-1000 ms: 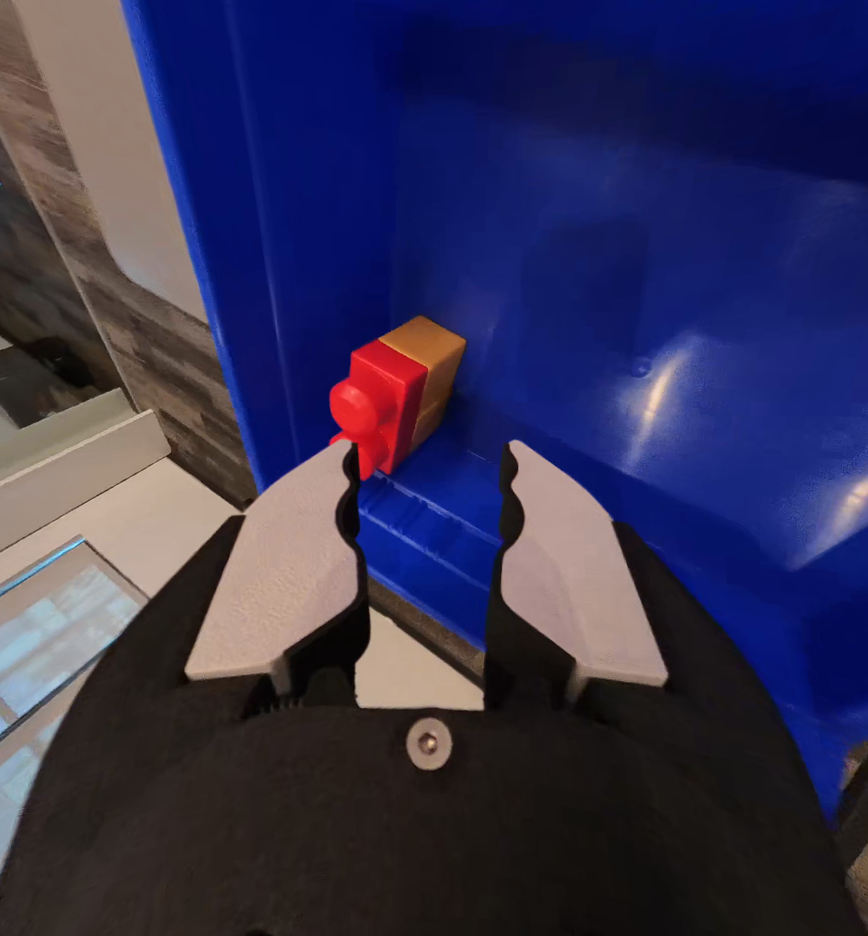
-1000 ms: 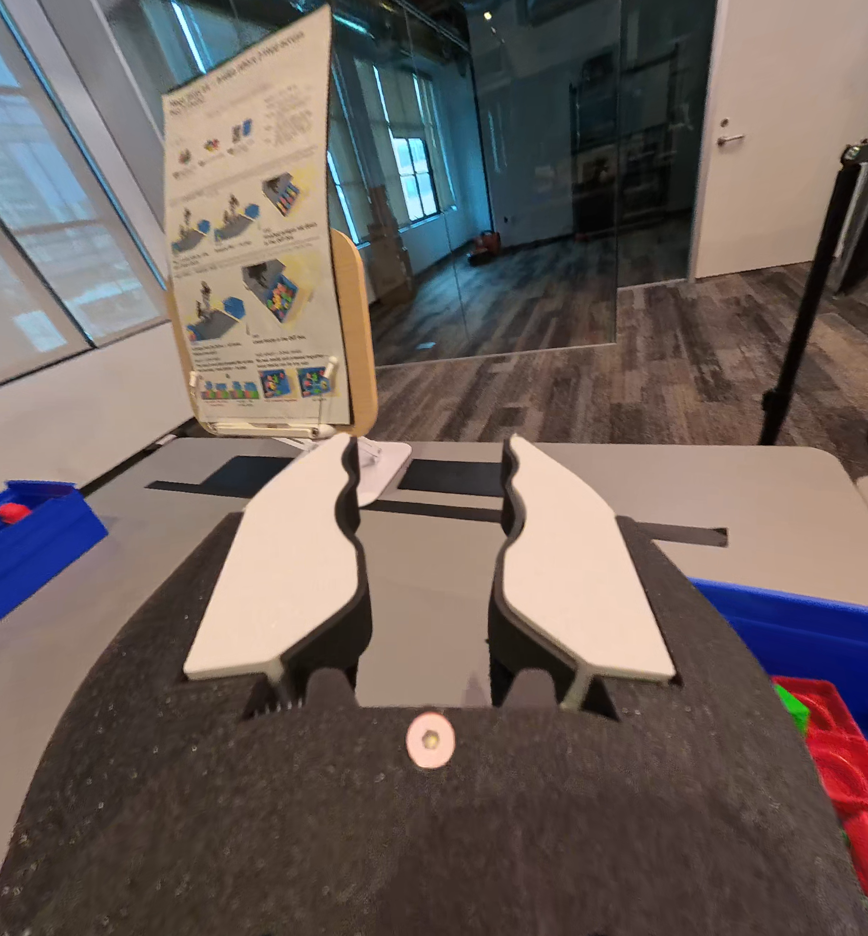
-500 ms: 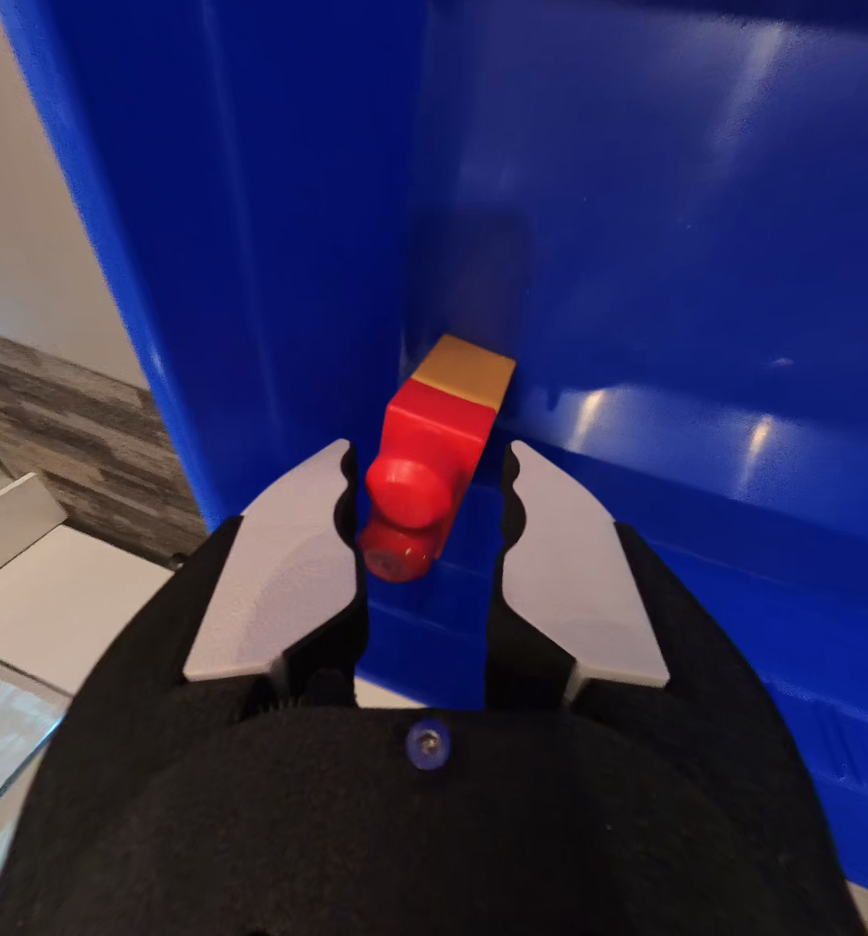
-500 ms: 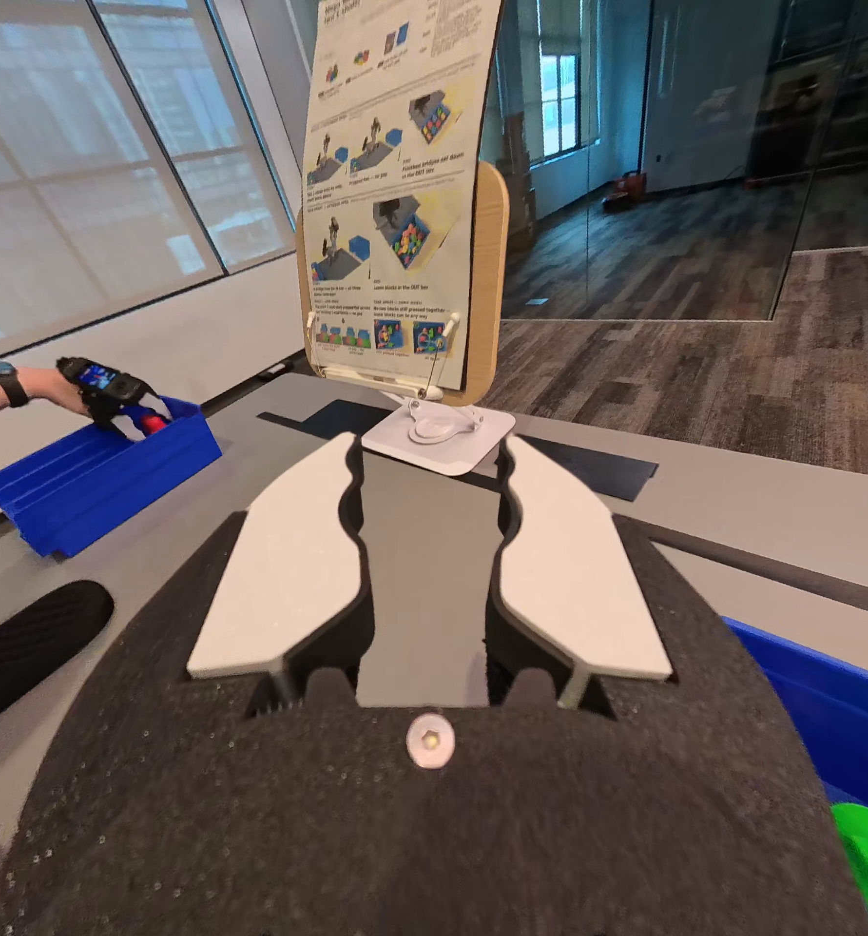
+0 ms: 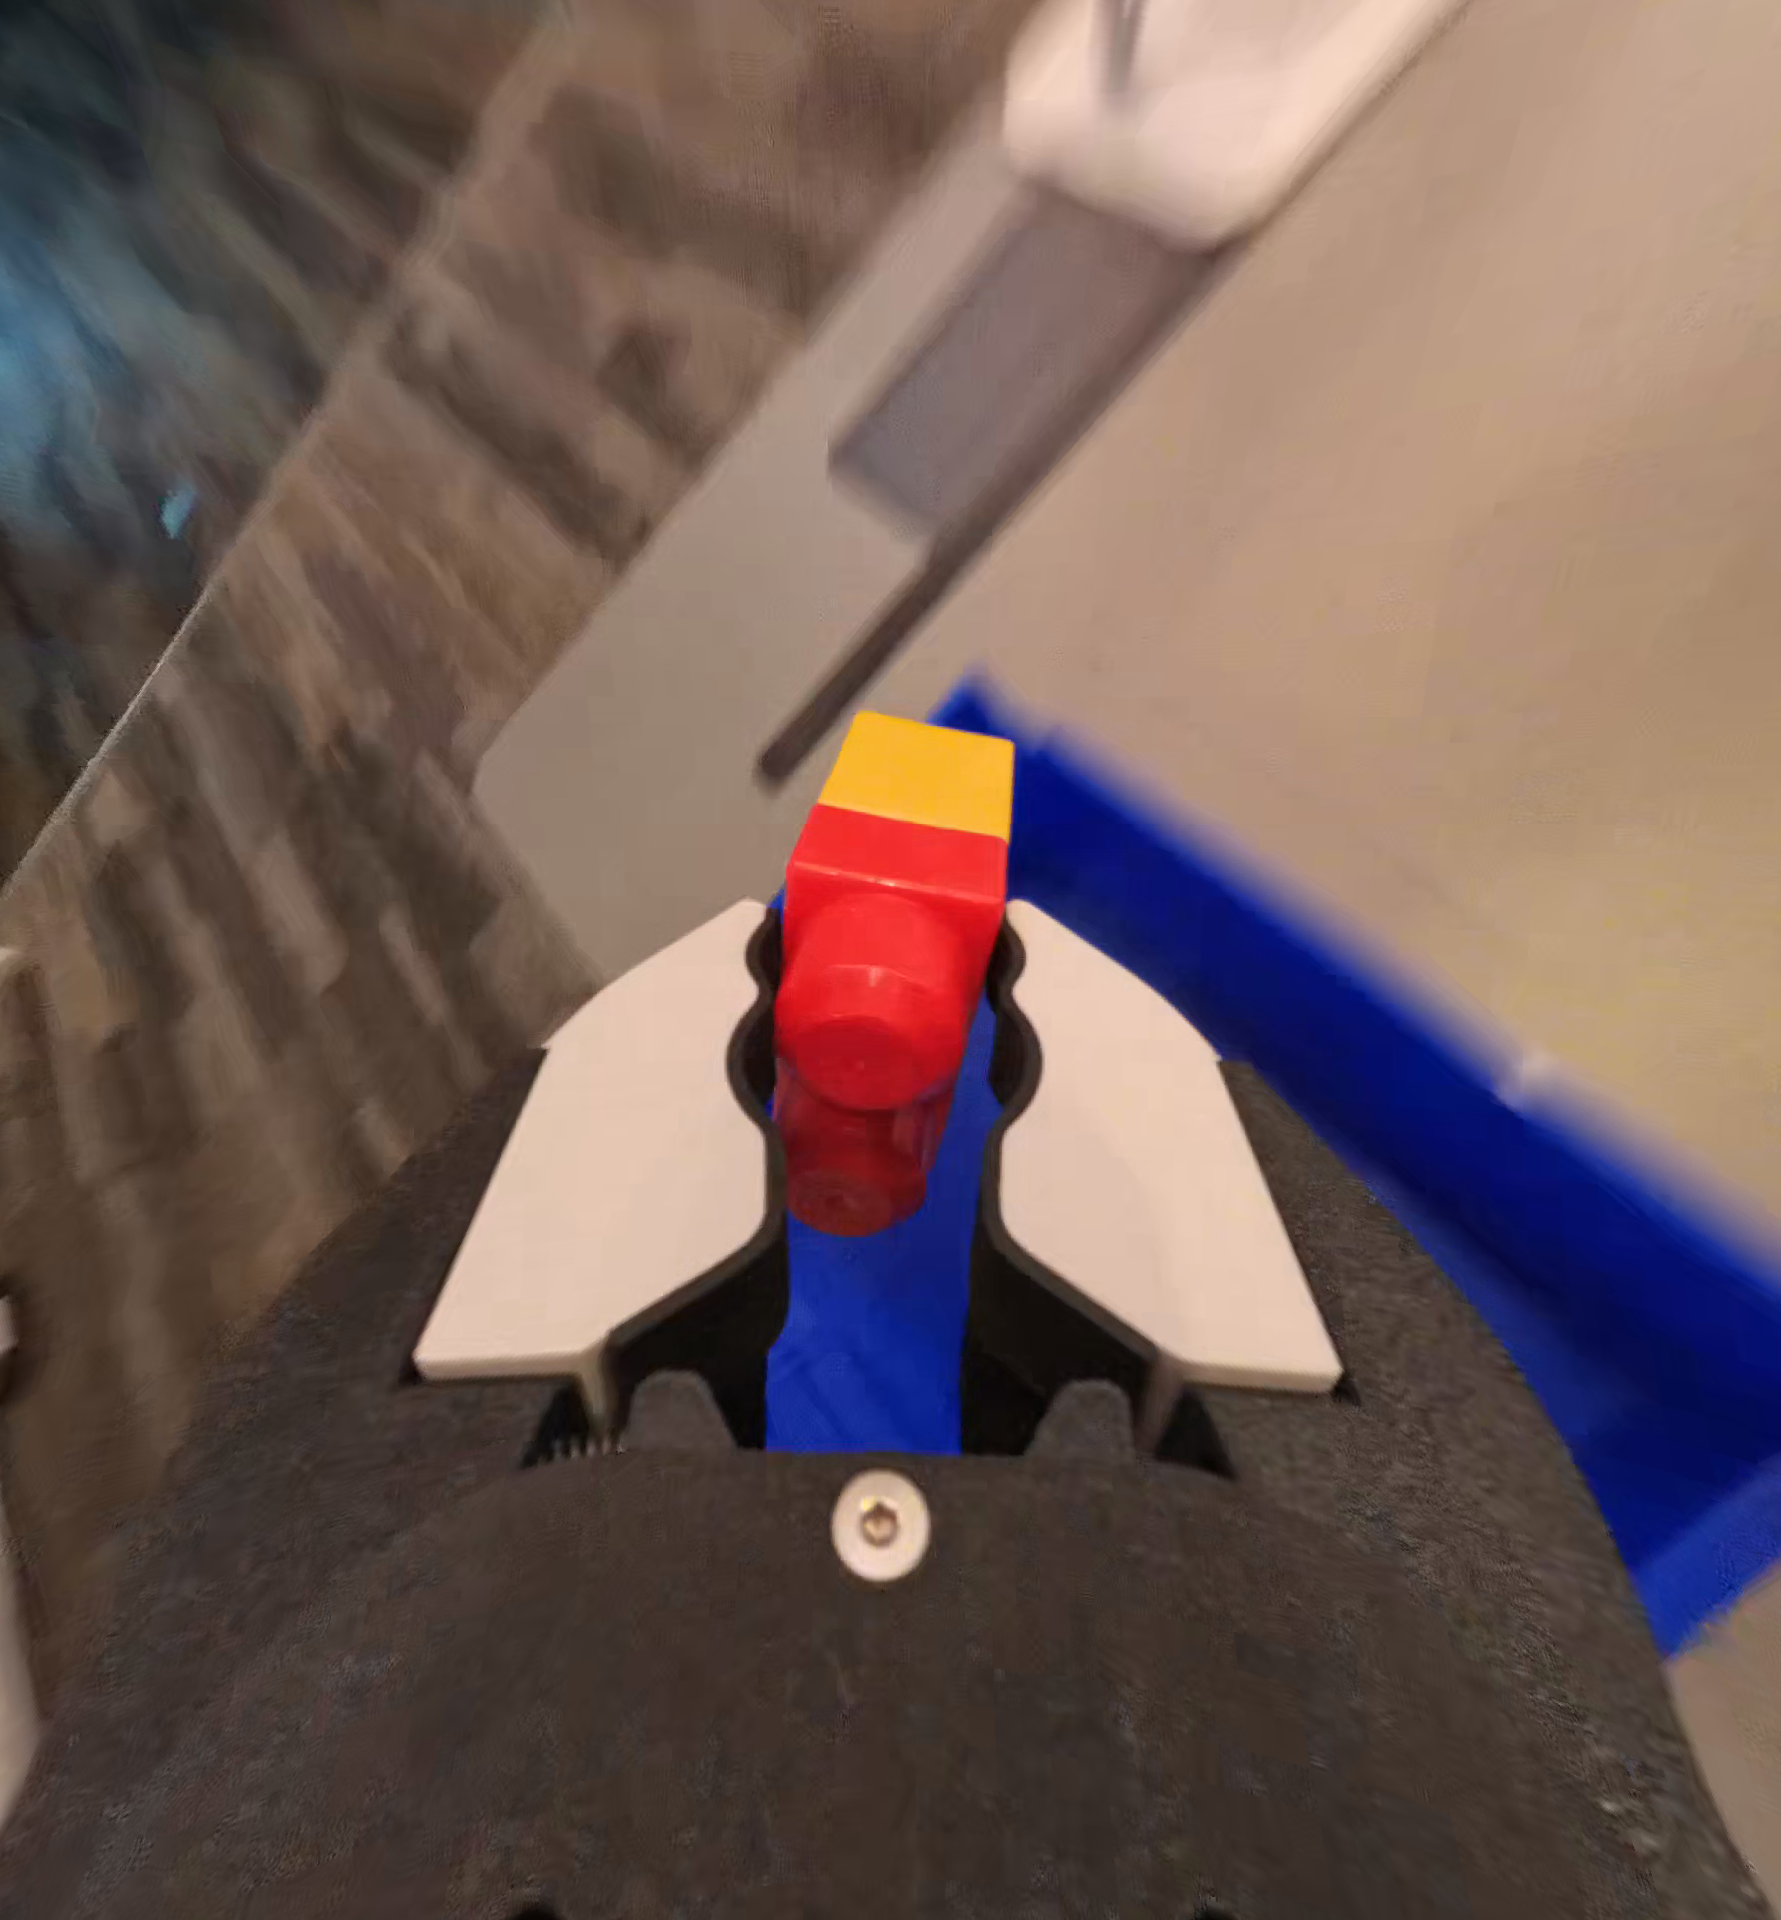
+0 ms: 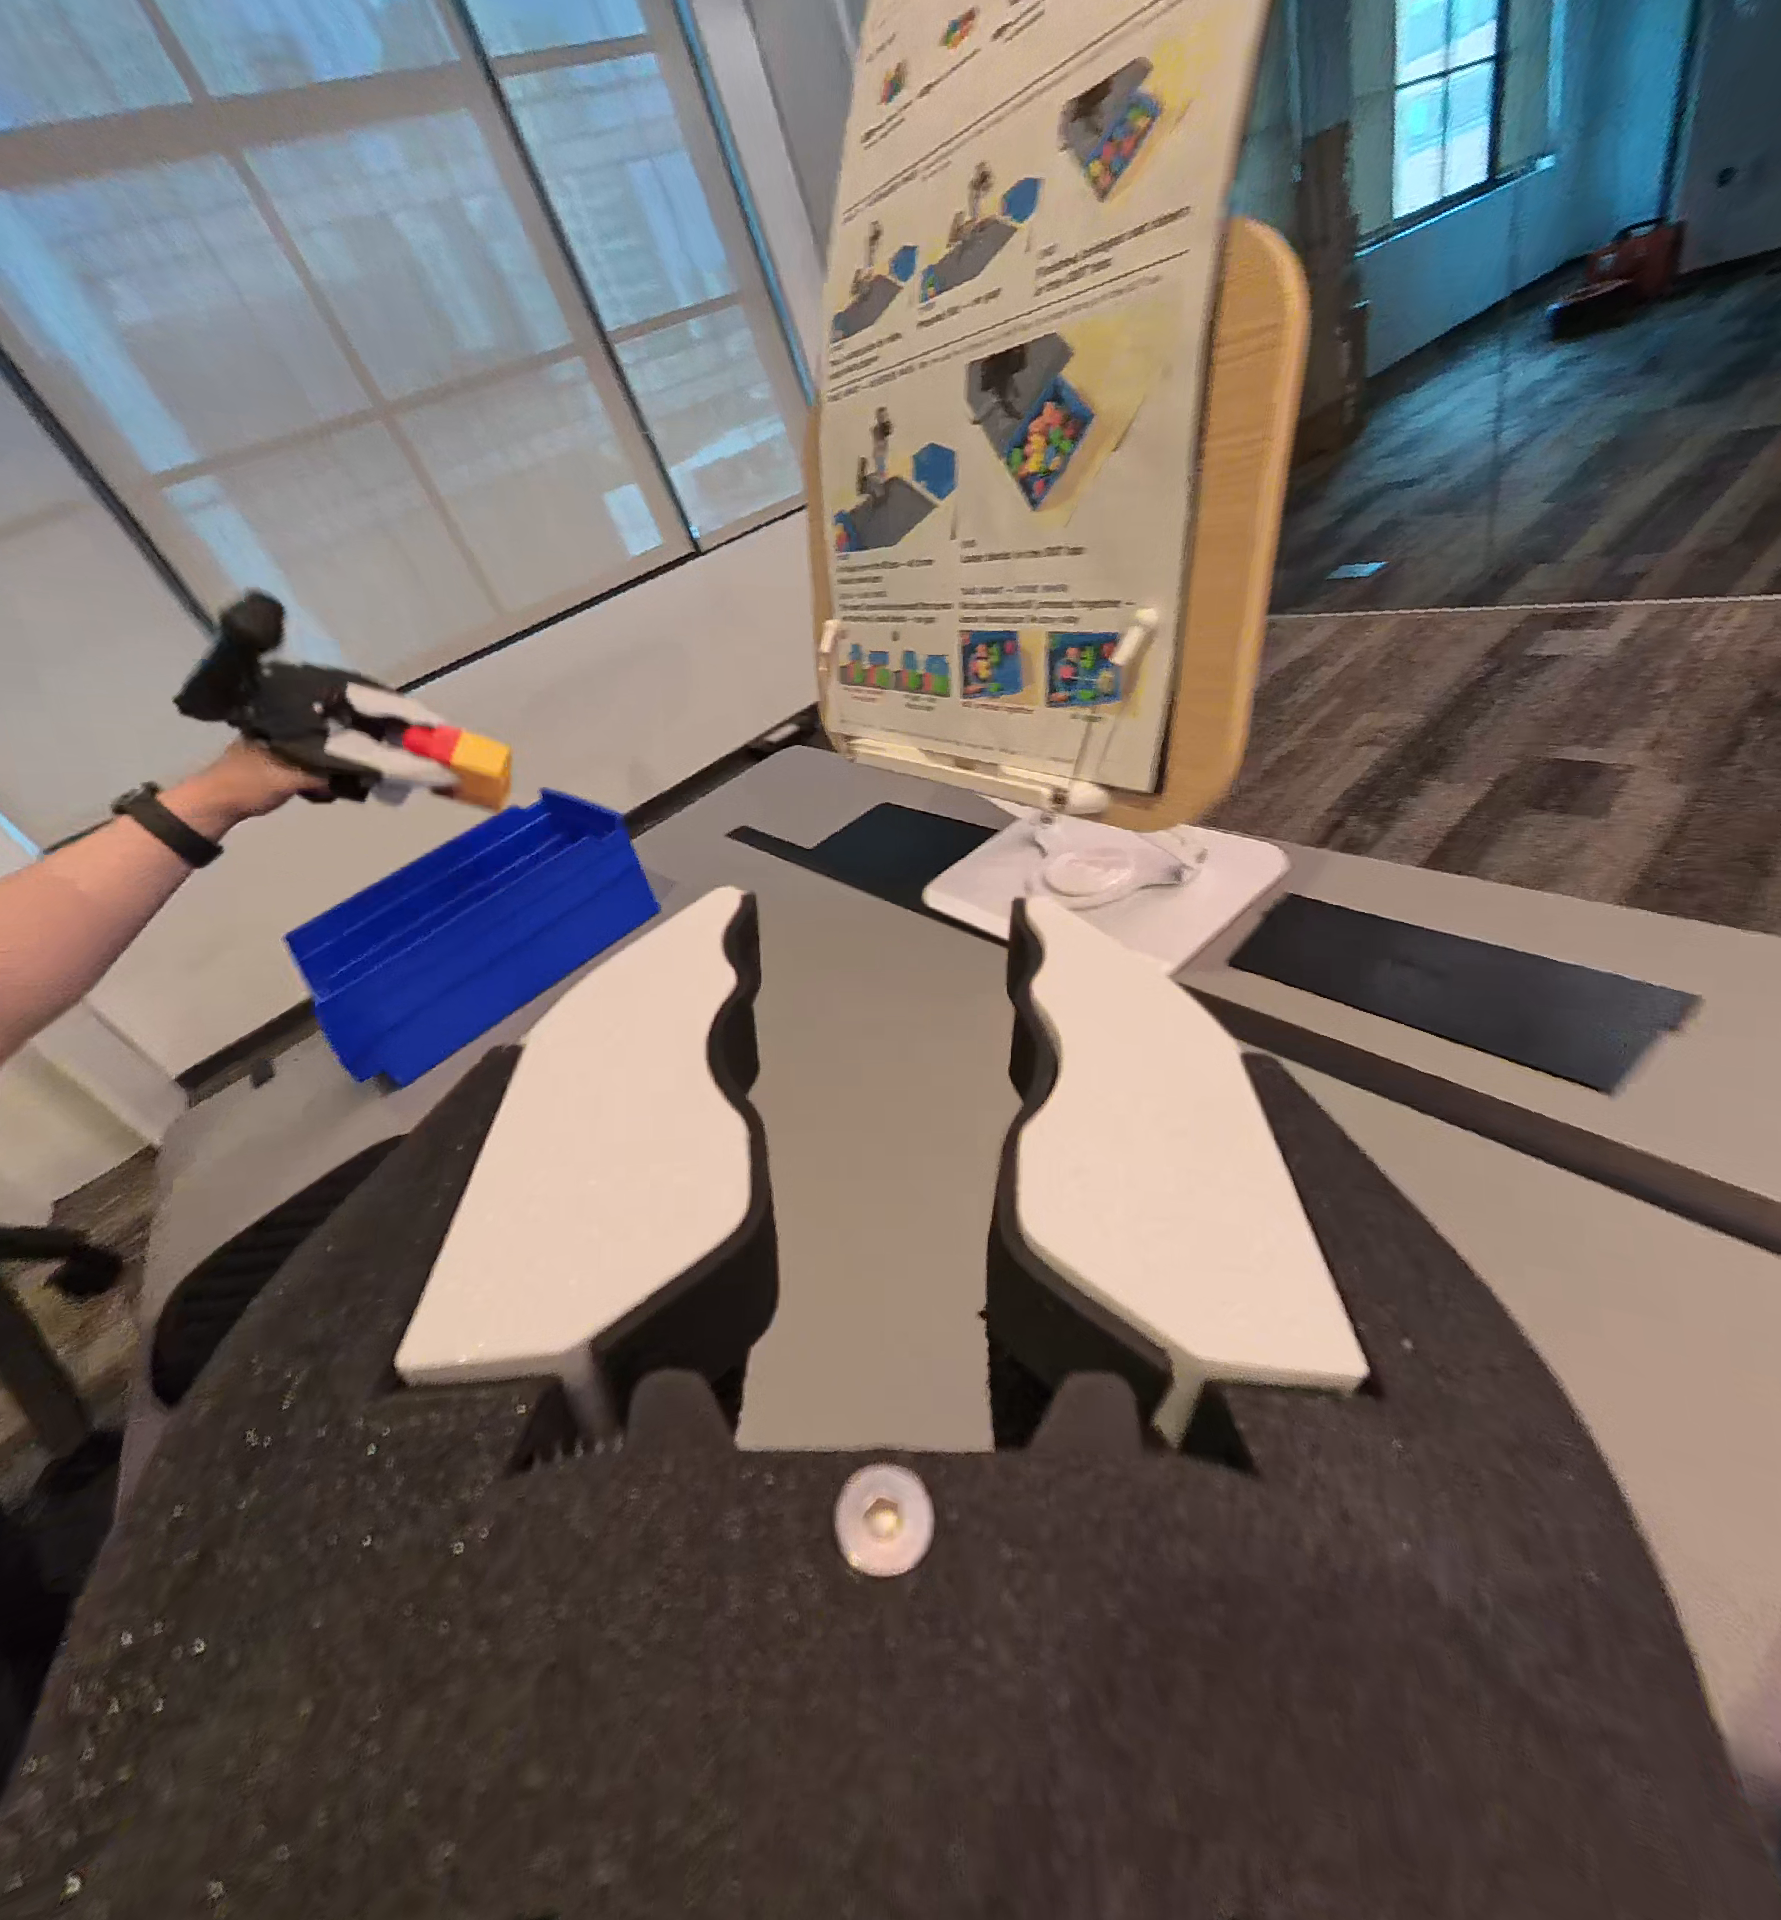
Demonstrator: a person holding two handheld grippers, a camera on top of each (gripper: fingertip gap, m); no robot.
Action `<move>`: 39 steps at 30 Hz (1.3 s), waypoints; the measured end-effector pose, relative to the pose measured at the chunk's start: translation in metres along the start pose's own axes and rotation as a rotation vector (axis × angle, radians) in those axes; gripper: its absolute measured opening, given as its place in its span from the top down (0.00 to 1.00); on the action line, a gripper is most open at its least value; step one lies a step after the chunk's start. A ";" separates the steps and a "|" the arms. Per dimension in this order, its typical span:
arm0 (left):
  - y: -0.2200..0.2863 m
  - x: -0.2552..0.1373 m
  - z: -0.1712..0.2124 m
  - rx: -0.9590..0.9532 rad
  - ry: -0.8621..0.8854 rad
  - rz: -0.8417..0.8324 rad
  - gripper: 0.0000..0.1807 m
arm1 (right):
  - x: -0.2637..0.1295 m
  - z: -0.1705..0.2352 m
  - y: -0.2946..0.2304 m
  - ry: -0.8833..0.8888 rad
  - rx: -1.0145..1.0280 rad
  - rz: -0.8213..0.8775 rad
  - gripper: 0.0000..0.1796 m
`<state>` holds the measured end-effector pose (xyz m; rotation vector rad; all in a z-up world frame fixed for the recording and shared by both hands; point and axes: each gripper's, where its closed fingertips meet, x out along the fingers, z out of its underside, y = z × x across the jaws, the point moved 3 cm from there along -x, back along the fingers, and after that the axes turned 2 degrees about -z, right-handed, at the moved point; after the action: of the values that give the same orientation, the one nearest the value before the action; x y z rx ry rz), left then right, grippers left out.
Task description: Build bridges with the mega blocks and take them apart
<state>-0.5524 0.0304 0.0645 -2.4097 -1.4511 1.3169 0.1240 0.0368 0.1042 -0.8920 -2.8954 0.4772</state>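
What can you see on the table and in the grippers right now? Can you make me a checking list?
Surface: grey table with black strips.
Job's things: red block joined to yellow block; blue bin on the table.
Clutter: instruction sheet on a white stand.
Grippers: left gripper shut on the red block, lifted above the bin; right gripper open, holding nothing.
Cables: nothing seen.
Surroundings: windows, wood-look floor.

Grey table (image 6: 1488,1299): blue bin (image 6: 470,935), stand (image 6: 1104,873).
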 end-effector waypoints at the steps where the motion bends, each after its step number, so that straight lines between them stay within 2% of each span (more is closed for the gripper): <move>1: 0.017 -0.015 -0.028 -0.087 0.116 0.038 0.79 | 0.009 -0.002 -0.008 -0.001 -0.013 -0.030 0.75; 4: 0.082 -0.047 -0.111 -0.295 0.426 0.198 0.79 | 0.040 -0.002 -0.050 -0.055 -0.102 -0.160 0.74; 8: 0.183 -0.064 -0.197 -0.409 0.683 0.524 0.79 | 0.074 0.000 -0.131 -0.076 -0.226 -0.422 0.71; 11: 0.241 -0.063 -0.245 -0.409 0.788 0.719 0.80 | 0.086 0.004 -0.174 -0.061 -0.254 -0.570 0.65; 15: 0.289 -0.045 -0.284 -0.419 0.796 0.873 0.80 | 0.101 0.013 -0.184 -0.082 -0.245 -0.571 0.61; 18: 0.306 -0.030 -0.297 -0.419 0.798 0.910 0.80 | 0.107 0.019 -0.188 -0.110 -0.179 -0.627 0.61; 21: 0.314 -0.021 -0.301 -0.419 0.801 0.963 0.80 | 0.114 0.024 -0.179 -0.147 -0.148 -0.598 0.62; 22: 0.317 -0.018 -0.300 -0.410 0.792 0.973 0.80 | 0.114 0.027 -0.179 -0.160 -0.153 -0.617 0.68; 23: 0.319 -0.015 -0.300 -0.401 0.788 0.991 0.80 | 0.114 0.028 -0.179 -0.175 -0.167 -0.637 0.80; 29: 0.313 -0.008 -0.290 -0.434 0.843 1.068 0.81 | 0.123 0.032 -0.172 -0.179 -0.067 -0.682 0.80; 33: 0.317 0.002 -0.280 -0.395 0.780 1.060 0.81 | 0.126 0.039 -0.169 -0.206 -0.078 -0.659 0.80; 39: 0.315 -0.005 -0.283 -0.410 0.809 1.067 0.81 | 0.123 0.035 -0.174 -0.189 -0.087 -0.647 0.81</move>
<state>-0.1393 -0.0466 0.1152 -3.4690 -0.1759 -0.1550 -0.0772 -0.0397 0.1229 0.1217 -3.1468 0.3856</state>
